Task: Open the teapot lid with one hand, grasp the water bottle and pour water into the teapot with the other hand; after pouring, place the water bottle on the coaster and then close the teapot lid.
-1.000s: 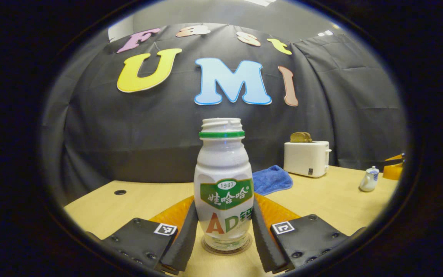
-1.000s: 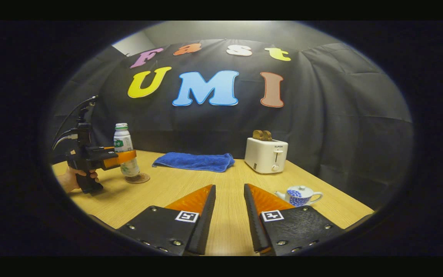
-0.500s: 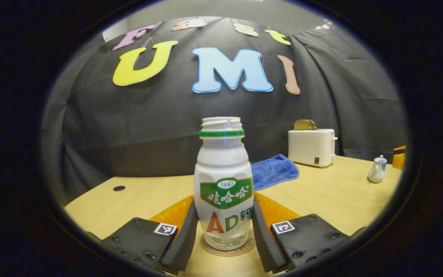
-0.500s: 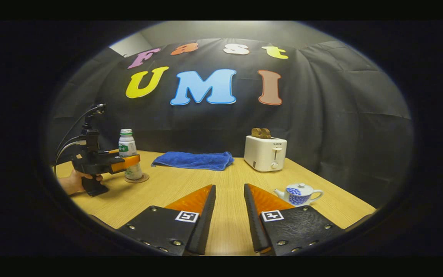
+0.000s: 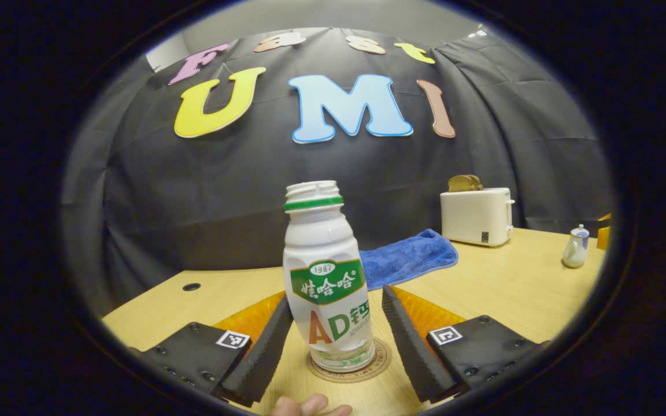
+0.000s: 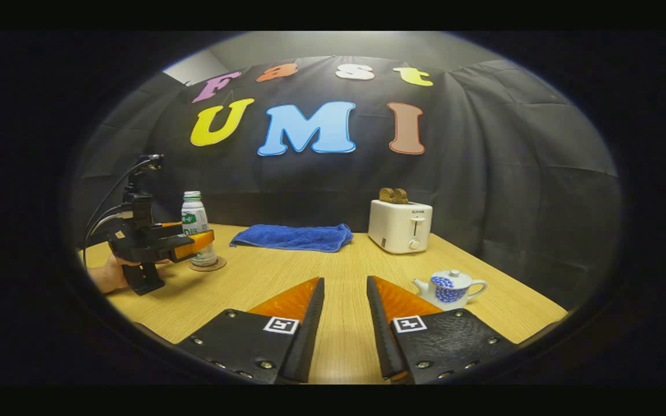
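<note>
The white bottle (image 5: 327,289) with a green neck ring and no cap stands upright on the round coaster (image 5: 382,355). My left gripper (image 5: 336,294) is open around it, with a gap showing at the right finger. In the right gripper view the same bottle (image 6: 195,222) and coaster (image 6: 207,266) sit at the far left, with the left gripper (image 6: 203,242) held by a hand (image 6: 107,274). The blue-and-white teapot (image 6: 451,289), lid on, stands just right of my right gripper (image 6: 344,280), which is open on nothing. The teapot (image 5: 574,247) also appears far right in the left gripper view.
A blue towel (image 6: 292,237) lies at the back of the wooden table (image 6: 344,260). A white toaster (image 6: 400,226) with bread in it stands to its right. A small hole (image 5: 191,286) marks the table's far left. Fingertips (image 5: 310,406) show at the bottom edge.
The bottle has come down onto the coaster and the left gripper's fingers have spread off it and drawn back a little. The right gripper has barely moved.
</note>
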A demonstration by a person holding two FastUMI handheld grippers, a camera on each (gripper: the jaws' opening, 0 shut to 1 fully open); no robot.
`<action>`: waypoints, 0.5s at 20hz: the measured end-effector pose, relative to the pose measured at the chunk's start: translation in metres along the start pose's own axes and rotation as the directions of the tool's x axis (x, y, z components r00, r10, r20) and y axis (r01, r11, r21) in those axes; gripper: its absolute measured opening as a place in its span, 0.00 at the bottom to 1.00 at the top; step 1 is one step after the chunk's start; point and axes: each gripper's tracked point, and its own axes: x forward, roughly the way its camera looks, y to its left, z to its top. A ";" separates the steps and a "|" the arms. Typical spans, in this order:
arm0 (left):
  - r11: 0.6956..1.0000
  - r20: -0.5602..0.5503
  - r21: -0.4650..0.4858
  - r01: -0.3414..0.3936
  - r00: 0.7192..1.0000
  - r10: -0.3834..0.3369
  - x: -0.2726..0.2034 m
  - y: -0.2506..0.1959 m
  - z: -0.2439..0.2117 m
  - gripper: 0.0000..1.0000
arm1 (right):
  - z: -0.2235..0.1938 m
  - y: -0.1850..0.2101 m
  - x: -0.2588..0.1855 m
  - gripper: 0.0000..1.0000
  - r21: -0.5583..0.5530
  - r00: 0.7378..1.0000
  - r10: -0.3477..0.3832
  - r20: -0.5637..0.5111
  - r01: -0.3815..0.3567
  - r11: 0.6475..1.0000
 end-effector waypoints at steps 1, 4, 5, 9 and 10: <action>1.000 -0.012 -0.008 0.003 1.000 -0.003 -0.004 -0.001 -0.002 1.00 | 0.000 0.001 -0.001 0.45 0.000 1.000 0.005 0.000 -0.005 1.000; 1.000 -0.004 -0.002 -0.012 1.000 0.012 -0.021 0.002 0.002 0.89 | 0.003 0.011 -0.007 0.45 -0.007 1.000 0.028 0.005 -0.028 1.000; 1.000 -0.013 -0.004 -0.017 1.000 0.017 -0.029 0.002 -0.002 1.00 | 0.002 0.013 -0.008 0.45 -0.006 0.999 0.036 0.006 -0.035 0.999; 0.998 -0.009 -0.041 -0.049 0.999 0.049 -0.090 -0.003 -0.004 1.00 | 0.004 0.040 -0.014 0.45 -0.003 0.995 0.097 0.038 -0.097 0.995; 0.997 0.016 -0.056 -0.046 0.999 0.047 -0.109 -0.013 0.004 1.00 | 0.005 0.049 -0.014 0.45 -0.006 0.993 0.107 0.050 -0.107 0.994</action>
